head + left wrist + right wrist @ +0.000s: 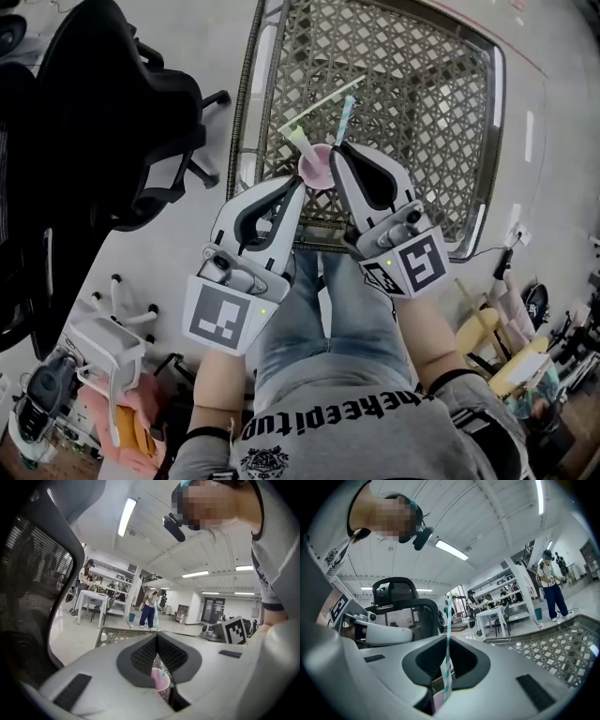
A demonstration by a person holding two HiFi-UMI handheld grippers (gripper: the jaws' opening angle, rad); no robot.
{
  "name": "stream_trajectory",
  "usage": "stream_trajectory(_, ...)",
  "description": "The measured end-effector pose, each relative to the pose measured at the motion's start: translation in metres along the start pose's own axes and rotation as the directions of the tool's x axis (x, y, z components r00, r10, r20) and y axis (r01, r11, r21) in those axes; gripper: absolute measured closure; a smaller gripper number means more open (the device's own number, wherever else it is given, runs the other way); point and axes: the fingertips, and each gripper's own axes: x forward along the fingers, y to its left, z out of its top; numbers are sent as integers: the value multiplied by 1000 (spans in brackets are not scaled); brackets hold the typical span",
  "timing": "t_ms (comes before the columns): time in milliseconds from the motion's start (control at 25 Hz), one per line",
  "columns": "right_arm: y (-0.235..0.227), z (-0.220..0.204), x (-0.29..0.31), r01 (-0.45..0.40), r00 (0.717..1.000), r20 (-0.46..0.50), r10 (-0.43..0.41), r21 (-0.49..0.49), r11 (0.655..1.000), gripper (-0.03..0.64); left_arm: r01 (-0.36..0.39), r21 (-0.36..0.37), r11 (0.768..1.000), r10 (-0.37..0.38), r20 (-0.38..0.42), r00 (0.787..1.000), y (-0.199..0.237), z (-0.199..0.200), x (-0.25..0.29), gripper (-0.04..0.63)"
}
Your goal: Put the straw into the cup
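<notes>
- Nearly done, by my reading: just left of the small pink plastic cup (317, 167), the left gripper (298, 187) has its jaws closed on the cup's wall and holds it at the near edge of the table.
- Inside the cup, a pale green bent straw (300, 142) seems to stand already, its long end slanting away past the rim.
- Above and slightly right of the cup rises the thin teal-and-white striped straw (346, 117). The left gripper view suggests its lower end is just inside the cup's mouth.
- Right of the cup, the right gripper (339, 150) is clamped on this striped straw partway up.
- What looks left to do is to slide the straw deeper and release it.
- Beneath and beyond the cup spreads a brown lattice-weave table (422, 112) with a pale rim.
- Left of the cup, a black mesh office chair (122, 103) stands on a grey floor (225, 37).
- Far beyond the cup are a white table (91, 599), standing people (149, 611) and ceiling strip lights (125, 516).
</notes>
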Motion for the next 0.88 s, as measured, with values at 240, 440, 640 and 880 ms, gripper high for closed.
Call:
stream_trajectory(240,1,-15,-1,-38,999,10,38,-24,999,571,-30,8,1000,29,23,999,-3,-16,3,571)
stream_trajectory(440,2,-27,-5,-57,998,11,58,-62,996,571,-58,10,998,58,45,997,-4,-27,4,571)
stream_trajectory(640,6,-37,-9,-72,997,16,74,-116,991,571,-87,-1,996,87,57,995,-7,-38,1,571)
stream_trajectory(880,16,-46,-18,-120,992,13,125,-208,971,571,-112,-6,994,112,72,991,-14,-47,-2,571)
